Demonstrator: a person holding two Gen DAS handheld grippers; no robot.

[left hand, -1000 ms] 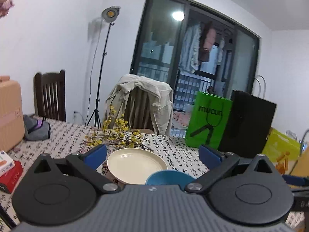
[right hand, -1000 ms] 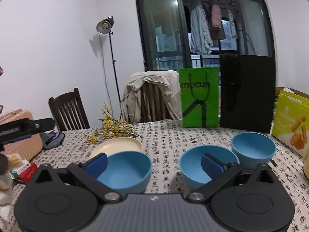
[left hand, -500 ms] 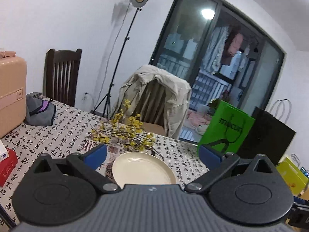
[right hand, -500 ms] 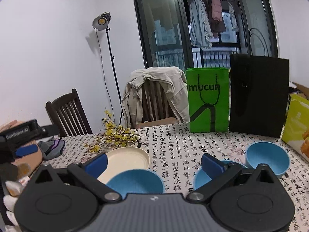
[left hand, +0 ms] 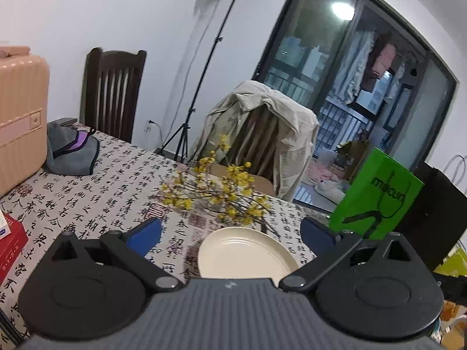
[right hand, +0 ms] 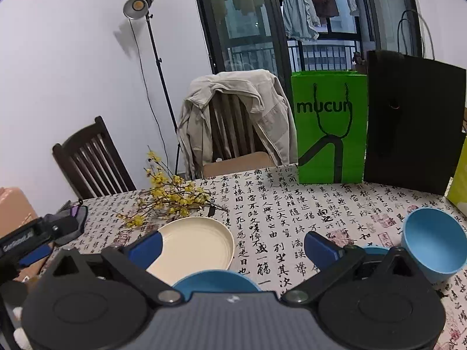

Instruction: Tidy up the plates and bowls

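Even indoor light, fisheye-bent edges, sharp

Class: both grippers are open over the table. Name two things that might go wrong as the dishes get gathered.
1. The flower sprig lies right behind the plate; a gripper reaching there may snag it.
2. The far bowl sits near the table's right edge; a nudge might knock it off.

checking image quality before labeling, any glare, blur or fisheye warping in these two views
Left wrist view: ceiling light reflection glares in the window glass, green bag slightly soft, window frame bows strongly. Right wrist view: sharper, studio lamp casts a shadow on the wall, black bag leans with warping, corners vignetted.
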